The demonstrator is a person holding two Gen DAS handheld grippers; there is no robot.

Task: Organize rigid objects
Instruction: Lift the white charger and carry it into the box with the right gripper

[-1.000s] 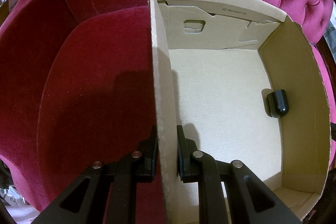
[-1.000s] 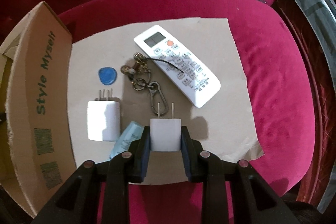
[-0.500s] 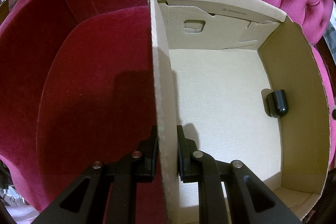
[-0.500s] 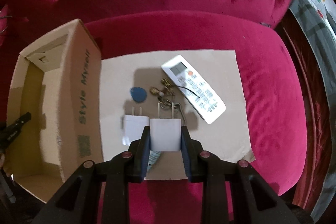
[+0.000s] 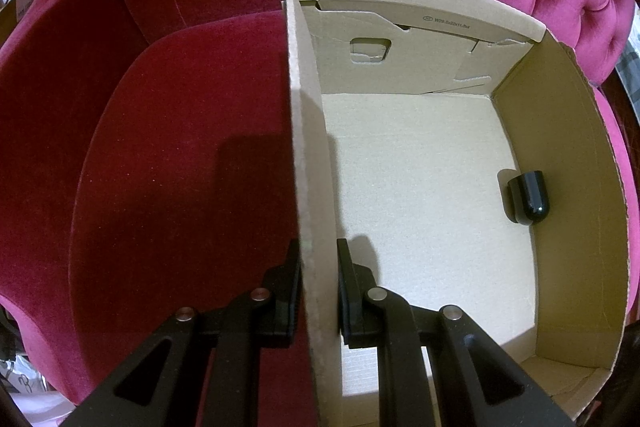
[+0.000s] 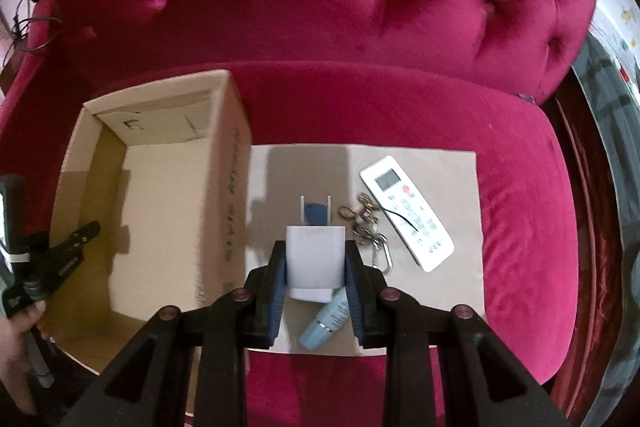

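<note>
1. Left hand-held gripper (image 5: 318,267): clamped on the box (image 5: 304,155) wall, one finger inside, one outside.
2. Right hand-held gripper (image 6: 316,267): clamped on a white charger (image 6: 315,255), prongs pointing away, raised above the cardboard sheet (image 6: 448,171).
3. Box interior: a black cap (image 5: 526,197) lies against the right wall.
4. Sheet: remote (image 6: 406,211), keys (image 6: 366,223), blue tube (image 6: 326,319).

Crimson tufted velvet sofa (image 6: 360,7), flat cardboard sheet (image 6: 448,179) on its seat cushion (image 5: 180,167).

One box (image 6: 224,163), two chargers (image 6: 316,255), one remote (image 6: 406,213), one keyring (image 6: 366,227).
</note>
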